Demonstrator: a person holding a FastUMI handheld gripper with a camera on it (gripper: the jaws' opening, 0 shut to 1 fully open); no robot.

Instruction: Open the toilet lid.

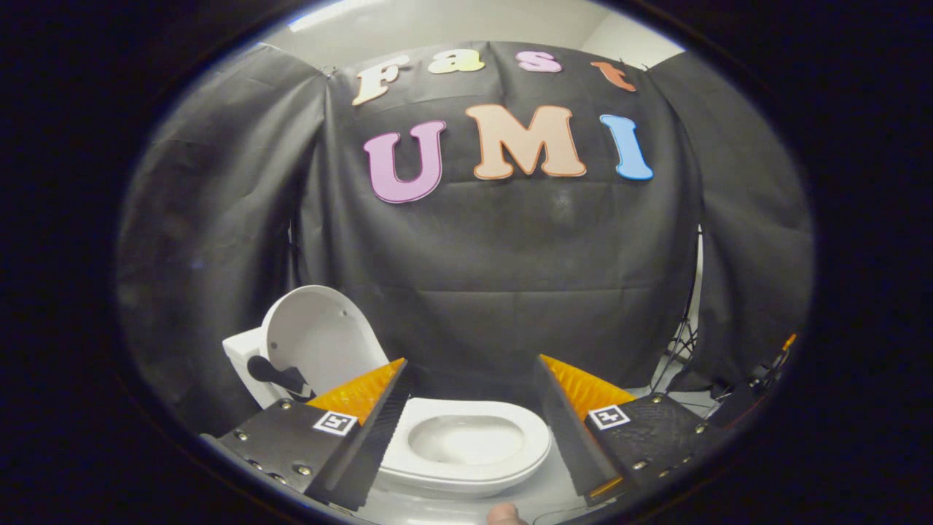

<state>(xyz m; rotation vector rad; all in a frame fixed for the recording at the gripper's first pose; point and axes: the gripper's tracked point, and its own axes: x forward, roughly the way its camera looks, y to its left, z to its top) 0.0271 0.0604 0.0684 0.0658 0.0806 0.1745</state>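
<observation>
The gripper [472,379] hangs above a small white plastic toilet [466,448], and its two black fingers [379,419] with orange ribbed backs are spread wide apart, pinching nothing and touching nothing. Each finger carries a small square black-and-white marker on its upper face and a row of metal screws along its outer side. Between the fingers lies the toilet's oval white seat ring [536,437], with the pale hollow of the bowl showing inside it; the left finger covers the seat's edge at about 9 o'clock from the bowl, and the right finger stands just beside the rim at about 3 o'clock. The rounded white toilet lid [321,339] is already raised: it stands upright, tilted slightly back, at about 10 o'clock from the bowl, beyond the tip of the left finger, with its smooth inner face turned this way. Just behind the lid sits the boxy white cistern [244,357], and a dark curved hinge piece [273,375] shows against the lid's lower part. The toilet rests on a light grey surface [437,507]. At 6 o'clock from the bowl a fingertip of a person's hand [504,514] peeks up. Black cloth [510,277] hangs as a wall behind it all, and at about 2 o'clock from the bowl thin metal stand legs [681,350] show beside the cloth.
</observation>
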